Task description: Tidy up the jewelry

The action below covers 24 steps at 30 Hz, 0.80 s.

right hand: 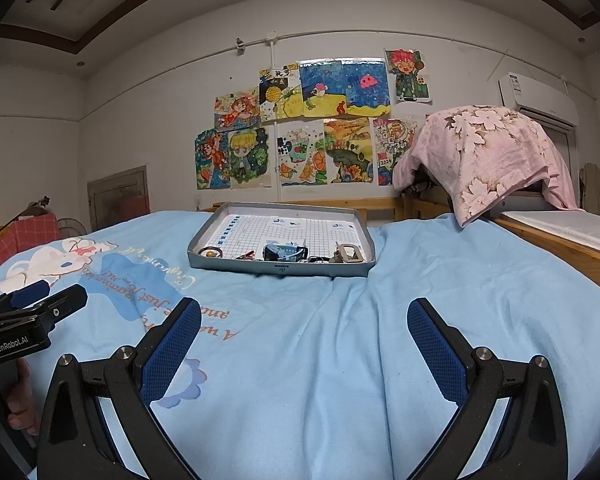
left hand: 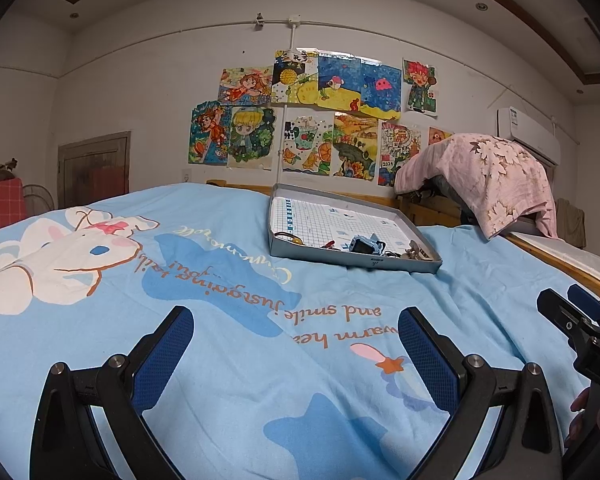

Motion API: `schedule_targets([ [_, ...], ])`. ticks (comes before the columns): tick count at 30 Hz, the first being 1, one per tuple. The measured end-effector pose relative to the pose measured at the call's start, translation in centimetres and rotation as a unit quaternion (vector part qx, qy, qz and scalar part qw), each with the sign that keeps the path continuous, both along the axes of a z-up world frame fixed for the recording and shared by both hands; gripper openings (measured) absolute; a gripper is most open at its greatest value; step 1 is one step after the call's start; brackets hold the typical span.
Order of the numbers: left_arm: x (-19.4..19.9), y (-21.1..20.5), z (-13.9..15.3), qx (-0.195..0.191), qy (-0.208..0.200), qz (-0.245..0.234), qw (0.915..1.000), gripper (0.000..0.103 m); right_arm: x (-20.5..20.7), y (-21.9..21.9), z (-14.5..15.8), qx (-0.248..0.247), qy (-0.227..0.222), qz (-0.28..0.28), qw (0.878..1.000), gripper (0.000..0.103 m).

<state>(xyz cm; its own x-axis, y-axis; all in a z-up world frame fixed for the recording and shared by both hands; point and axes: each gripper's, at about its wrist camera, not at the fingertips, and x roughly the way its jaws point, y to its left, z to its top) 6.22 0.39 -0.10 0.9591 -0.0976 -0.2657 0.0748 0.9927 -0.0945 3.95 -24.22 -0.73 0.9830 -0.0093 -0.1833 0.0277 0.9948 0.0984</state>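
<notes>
A shallow grey tray (left hand: 352, 263) (right hand: 280, 269) with a grid-paper lining lies on the blue bed cover, far ahead of both grippers. Along its near wall sit a small ring with a yellow bead (right hand: 212, 252), a blue watch-like piece (right hand: 284, 252) (left hand: 366, 246), a small red item (right hand: 246, 256) and a pale buckle (right hand: 346, 254). My left gripper (left hand: 296, 322) is open over the printed cover with nothing between its fingers. My right gripper (right hand: 304, 314) is open too, low over bare blue cloth, and also appears at the right edge of the left wrist view (left hand: 572, 300).
The bed cover (right hand: 420, 300) is soft and wrinkled. A wooden bed rail (right hand: 560, 248) runs along the right side. A pink floral cloth (right hand: 492, 152) drapes over something behind the bed. Drawings hang on the wall (right hand: 300, 128). A hand (right hand: 18, 396) holds the left gripper's handle.
</notes>
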Motion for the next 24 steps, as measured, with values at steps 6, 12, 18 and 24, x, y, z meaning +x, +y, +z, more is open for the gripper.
schedule_targets([
  [6,-0.12,0.05,0.03,0.0,0.0,0.001,1.0,0.103,0.05,0.03,-0.02,0.004,0.002,-0.001,1.0,0.101],
  [12,-0.1,0.04,0.05,0.001,0.0,0.001,1.0,0.103,0.04,0.06,-0.05,0.004,0.003,-0.001,1.0,0.101],
  [18,-0.08,0.01,0.06,0.003,-0.003,0.001,1.0,0.103,0.04,0.07,-0.05,0.005,0.003,-0.002,1.0,0.101],
  [24,-0.06,0.53,-0.23,0.01,-0.005,0.0,0.9999,0.103,0.07,0.09,-0.07,0.005,0.003,-0.001,1.0,0.101],
])
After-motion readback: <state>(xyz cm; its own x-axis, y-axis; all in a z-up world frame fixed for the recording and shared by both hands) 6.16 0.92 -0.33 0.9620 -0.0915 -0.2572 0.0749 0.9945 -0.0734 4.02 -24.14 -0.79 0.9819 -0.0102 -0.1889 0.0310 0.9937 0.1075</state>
